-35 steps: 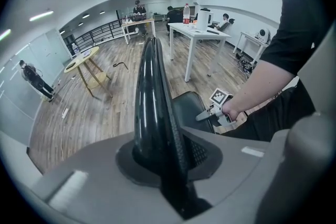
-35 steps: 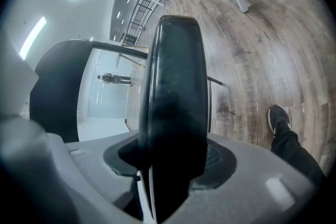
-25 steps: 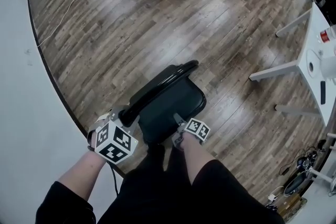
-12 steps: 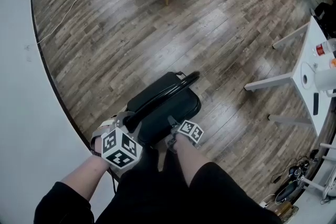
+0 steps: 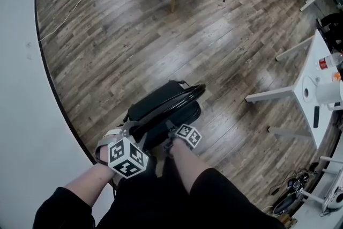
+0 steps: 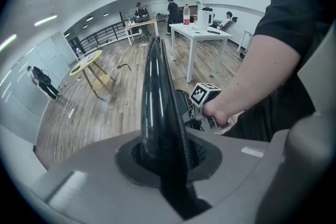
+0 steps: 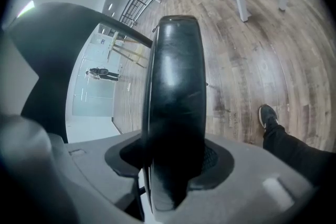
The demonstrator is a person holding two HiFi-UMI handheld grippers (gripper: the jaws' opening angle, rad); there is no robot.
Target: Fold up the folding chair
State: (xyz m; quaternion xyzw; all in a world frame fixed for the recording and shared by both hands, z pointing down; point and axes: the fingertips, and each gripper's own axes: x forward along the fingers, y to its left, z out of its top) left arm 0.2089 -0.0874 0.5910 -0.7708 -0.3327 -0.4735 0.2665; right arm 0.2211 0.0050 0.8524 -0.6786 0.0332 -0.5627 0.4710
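**Step in hand: closing the fold.** The folding chair (image 5: 163, 107) stands on the wooden floor (image 5: 134, 35) directly in front of your legs. Its seat and back frame lie close together, so judge the fold as well advanced but not yet flat.

**Grips.**
- Your left gripper (image 5: 127, 130) pinches the glossy black frame tube (image 6: 157, 92) of the backrest. The tube fills the narrow gap between the jaws, and both pads bear on it.
- Your right gripper (image 5: 171, 131) clamps the thick black seat edge (image 7: 176, 86). Its jaws stand wider, set by the thickness of the seat, with the pads pressed against both faces.

**Pose.** Both forearms (image 5: 86, 182) reach down and forward from your body, close beside each other. The left gripper points steeply down at the near end of the tube. The right gripper points less steeply, just beside the left, at the near rim of the seat.

**Next move.**
1. Hold the tube steady with the left gripper as the anchor.
2. Raise the seat edge toward the tube until the two meet.
3. Keep both grips firm; the tube looks smooth and may slip.
4. Keep the chair feet planted, and stay clear of the white table (image 5: 316, 78) at your right.
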